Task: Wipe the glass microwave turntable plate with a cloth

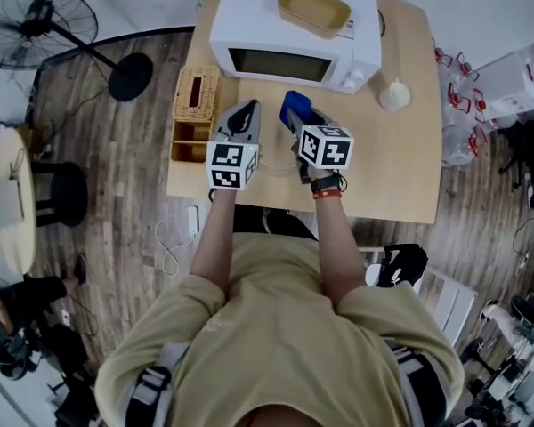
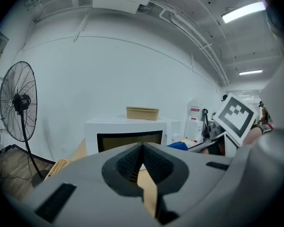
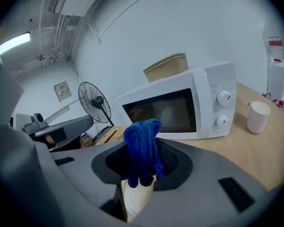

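Note:
The white microwave [image 1: 294, 34] stands at the table's far edge with its door closed. Through the dark door window [image 3: 163, 113] a round shape shows faintly; I cannot make out the glass plate clearly. My right gripper [image 1: 301, 119] is shut on a blue cloth [image 1: 292, 103], held just in front of the microwave. In the right gripper view the cloth [image 3: 142, 138] bunches up out of the closed jaws. My left gripper [image 1: 246, 108] hovers beside it on the left, shut with nothing in it [image 2: 143, 149].
A tan tray [image 1: 313, 9] rests on top of the microwave. A white cup [image 1: 394, 94] stands to its right. A wicker basket [image 1: 196, 114] sits at the table's left edge. A floor fan [image 1: 49, 27] stands off the table's left side.

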Available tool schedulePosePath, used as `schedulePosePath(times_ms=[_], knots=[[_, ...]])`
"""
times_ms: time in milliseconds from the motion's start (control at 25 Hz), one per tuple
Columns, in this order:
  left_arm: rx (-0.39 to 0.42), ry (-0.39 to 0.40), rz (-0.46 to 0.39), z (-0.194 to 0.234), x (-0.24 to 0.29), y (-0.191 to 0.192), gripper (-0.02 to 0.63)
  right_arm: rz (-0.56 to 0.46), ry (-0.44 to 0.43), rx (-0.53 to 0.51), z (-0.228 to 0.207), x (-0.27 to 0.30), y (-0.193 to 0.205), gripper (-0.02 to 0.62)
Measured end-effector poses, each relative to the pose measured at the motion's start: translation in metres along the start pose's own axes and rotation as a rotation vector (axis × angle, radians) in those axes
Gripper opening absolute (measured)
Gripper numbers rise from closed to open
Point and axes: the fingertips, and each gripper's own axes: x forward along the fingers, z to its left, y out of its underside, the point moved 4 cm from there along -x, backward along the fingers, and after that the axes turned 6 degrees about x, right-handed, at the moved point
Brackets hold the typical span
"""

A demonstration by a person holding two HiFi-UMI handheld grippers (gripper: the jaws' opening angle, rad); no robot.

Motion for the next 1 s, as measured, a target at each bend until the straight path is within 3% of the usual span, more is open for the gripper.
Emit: schedulePosePath(times_ms=[400,1000], knots=[[-0.020,0.047,0.028,0.044,0.035,0.018,0.020,0.154,-0.011,0.072,-0.006,0.077,0.030,0.124],[-0.073,0.082,0.051,0.074,0.052,0.029,0.020,0.364,-0.080,0.234,-0.013,0.154,0.079,0.124]])
